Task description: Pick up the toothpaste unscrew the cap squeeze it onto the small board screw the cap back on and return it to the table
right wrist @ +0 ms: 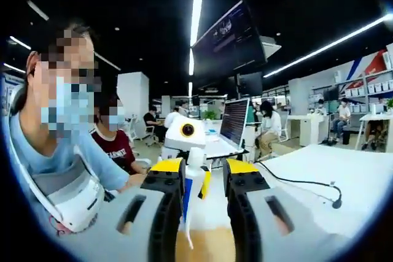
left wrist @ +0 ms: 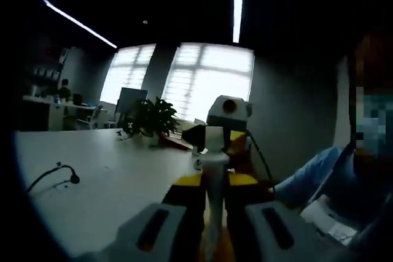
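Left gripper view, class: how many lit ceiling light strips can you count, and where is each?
2. The slanting light strip crosses the upper left; the vertical light strip runs down from the top, right of centre. Others may lie out of frame.

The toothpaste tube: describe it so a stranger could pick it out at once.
Start from the big white table in the left gripper view, then come to the left gripper at the bottom. The toothpaste tube stands upright between its jaws: slim, white, cap end up, unlike the leafy potted plant behind.
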